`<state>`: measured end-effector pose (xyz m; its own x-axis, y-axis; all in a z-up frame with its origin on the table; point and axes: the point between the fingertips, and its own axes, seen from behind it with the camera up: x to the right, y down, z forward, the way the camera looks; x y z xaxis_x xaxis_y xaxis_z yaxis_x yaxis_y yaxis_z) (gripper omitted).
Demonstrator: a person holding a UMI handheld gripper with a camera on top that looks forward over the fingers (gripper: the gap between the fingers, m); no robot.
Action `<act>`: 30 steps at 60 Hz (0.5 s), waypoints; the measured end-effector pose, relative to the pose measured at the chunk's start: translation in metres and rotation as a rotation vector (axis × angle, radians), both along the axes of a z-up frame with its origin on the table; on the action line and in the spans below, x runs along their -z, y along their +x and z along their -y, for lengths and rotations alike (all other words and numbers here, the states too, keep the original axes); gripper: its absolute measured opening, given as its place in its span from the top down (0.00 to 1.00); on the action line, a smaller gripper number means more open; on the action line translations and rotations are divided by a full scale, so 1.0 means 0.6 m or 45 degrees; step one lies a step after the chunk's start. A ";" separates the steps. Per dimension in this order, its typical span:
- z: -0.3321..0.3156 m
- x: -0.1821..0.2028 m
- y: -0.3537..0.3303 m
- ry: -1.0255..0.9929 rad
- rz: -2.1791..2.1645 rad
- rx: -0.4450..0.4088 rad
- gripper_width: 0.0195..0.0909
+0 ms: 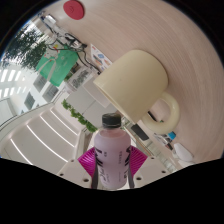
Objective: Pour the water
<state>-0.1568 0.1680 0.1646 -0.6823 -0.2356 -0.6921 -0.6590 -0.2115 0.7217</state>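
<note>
1. We see the gripper (110,165) closed on a small plastic bottle (112,155), and both magenta pads (90,160) press on its sides.
2. The bottle has a black cap (112,121) and a clear body with a pale pink tint. We cannot tell how much liquid is inside.
3. The whole view is strongly tilted, so the bottle in the gripper is leaning and not upright against the room.
4. Just beyond the cap there is a large cream mug (135,82) with a handle (163,108) on its lower right side. It lies tilted in the view like everything else.
5. The cap is very near the mug's wall, but we cannot tell if they touch.
6. The mug stands on a white worktop (150,25).
7. A red round object (74,8) lies on the worktop, well apart from the mug.
8. Beside the mug, on the far side, we see green items (58,66) and some dark cables or frames; they are too small to name.
9. Near the handle there is a small blue thing (170,137), which we cannot identify.
</note>
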 end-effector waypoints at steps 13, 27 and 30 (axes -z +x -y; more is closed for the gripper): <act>0.000 -0.176 0.043 0.408 1.058 -0.152 0.69; 0.012 -0.319 0.367 0.548 2.507 0.412 0.66; 0.008 -0.291 0.422 0.507 2.697 0.473 0.63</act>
<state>0.0962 0.1634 0.3389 0.9724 -0.0052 -0.2334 -0.2294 0.1640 -0.9594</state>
